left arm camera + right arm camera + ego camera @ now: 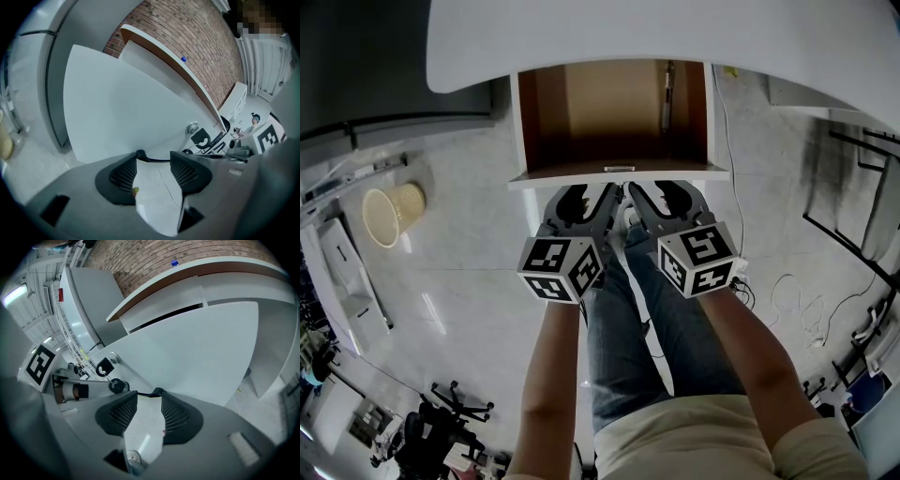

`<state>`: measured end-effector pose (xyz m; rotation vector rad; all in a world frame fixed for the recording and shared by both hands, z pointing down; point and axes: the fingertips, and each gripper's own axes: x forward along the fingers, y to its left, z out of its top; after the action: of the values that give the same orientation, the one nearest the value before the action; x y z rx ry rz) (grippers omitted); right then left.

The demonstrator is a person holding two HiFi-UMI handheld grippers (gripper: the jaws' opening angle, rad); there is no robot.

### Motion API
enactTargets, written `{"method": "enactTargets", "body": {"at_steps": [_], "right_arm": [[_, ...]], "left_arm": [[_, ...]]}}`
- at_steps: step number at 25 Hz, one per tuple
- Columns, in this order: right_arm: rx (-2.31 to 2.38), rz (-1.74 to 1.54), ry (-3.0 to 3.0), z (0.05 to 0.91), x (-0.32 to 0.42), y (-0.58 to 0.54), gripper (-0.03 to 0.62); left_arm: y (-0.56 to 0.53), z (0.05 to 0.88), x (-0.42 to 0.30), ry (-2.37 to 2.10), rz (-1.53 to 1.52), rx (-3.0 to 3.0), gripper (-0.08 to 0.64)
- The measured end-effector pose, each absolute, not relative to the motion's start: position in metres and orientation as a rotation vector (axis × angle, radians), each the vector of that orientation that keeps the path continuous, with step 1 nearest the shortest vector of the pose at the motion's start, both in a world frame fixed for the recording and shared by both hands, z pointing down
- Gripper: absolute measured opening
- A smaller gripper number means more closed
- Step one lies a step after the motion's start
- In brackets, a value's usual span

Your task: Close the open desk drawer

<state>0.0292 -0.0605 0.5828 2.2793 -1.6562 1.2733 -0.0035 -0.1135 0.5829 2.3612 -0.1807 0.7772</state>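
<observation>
The desk drawer stands pulled out from under the white surface. Its brown inside is bare apart from a slim pen-like thing along the right wall, and its white front panel faces the person's legs. The left tongs and the right tongs sit side by side with their tips right at that panel, though actual contact cannot be made out. Both are spread wide and grip nothing, with only the white panel showing through each gap.
</observation>
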Motion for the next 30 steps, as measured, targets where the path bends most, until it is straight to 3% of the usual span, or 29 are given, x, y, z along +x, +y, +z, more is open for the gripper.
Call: {"method": "enactTargets", "body": {"at_steps": [30], "right_arm": [[2.318,1.214,-1.656,0.581,0.068,-0.091,0.167]], "left_arm": [[-0.144,0.58,0.035,-0.19,0.744,2.387,0.219]]}}
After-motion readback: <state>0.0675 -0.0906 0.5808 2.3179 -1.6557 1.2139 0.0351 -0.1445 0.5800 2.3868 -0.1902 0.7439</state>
